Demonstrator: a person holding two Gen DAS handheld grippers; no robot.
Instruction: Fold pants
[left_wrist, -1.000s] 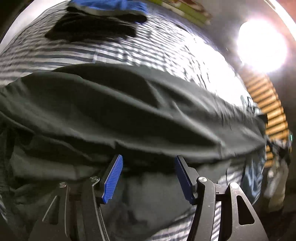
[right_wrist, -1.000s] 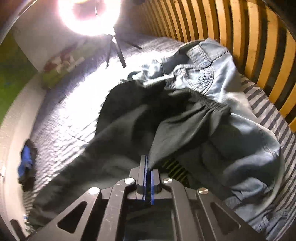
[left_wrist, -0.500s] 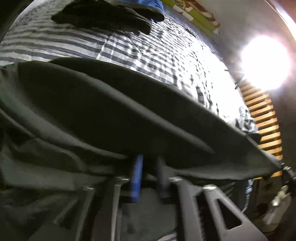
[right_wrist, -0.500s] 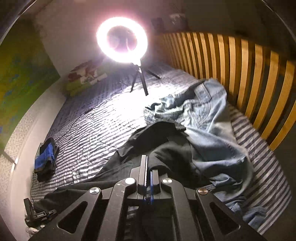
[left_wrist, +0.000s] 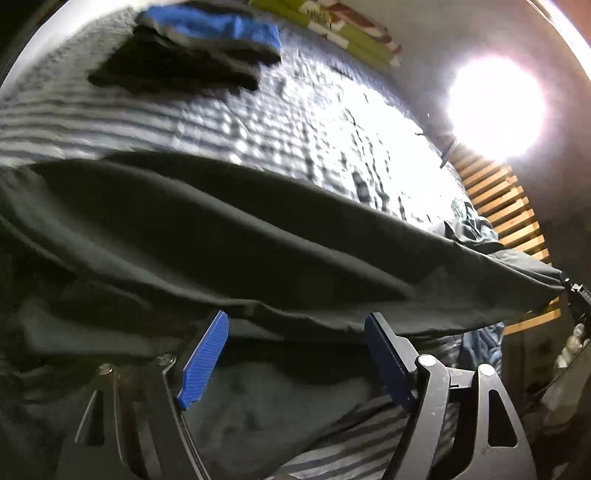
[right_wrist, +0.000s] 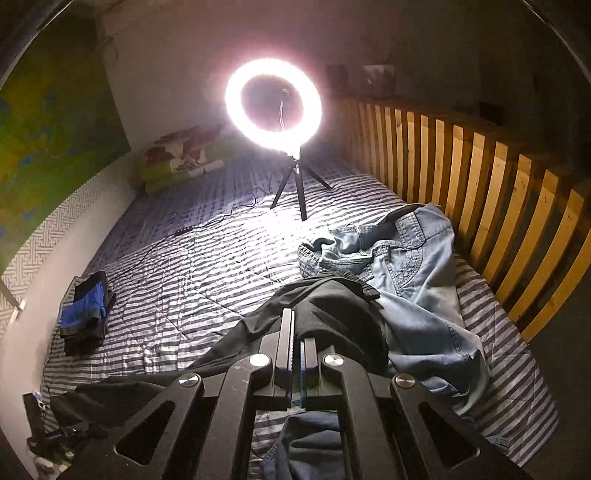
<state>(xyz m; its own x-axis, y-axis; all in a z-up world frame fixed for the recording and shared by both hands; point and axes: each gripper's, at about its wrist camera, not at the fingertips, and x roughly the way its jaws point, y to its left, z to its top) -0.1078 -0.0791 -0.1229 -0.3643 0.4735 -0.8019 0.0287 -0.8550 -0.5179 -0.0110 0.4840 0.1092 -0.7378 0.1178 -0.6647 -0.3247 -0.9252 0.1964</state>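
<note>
Btwn right gripper (right_wrist: 297, 354) pads: black pants (right_wrist: 332, 314).

The place was a bedroom in a home; a wide bed (right_wrist: 207, 266) under a blue-and-white striped quilt filled most of the view; a slatted wooden rail (right_wrist: 491, 177) ran along its right side; a patterned pillow (right_wrist: 181, 158) lay at the far end against a plain wall; a lit ring light (right_wrist: 273, 105) stood on a small tripod on the quilt; loose jeans (right_wrist: 413, 266) and a small folded pile of clothes (right_wrist: 86, 312) lay on the bed.
</note>
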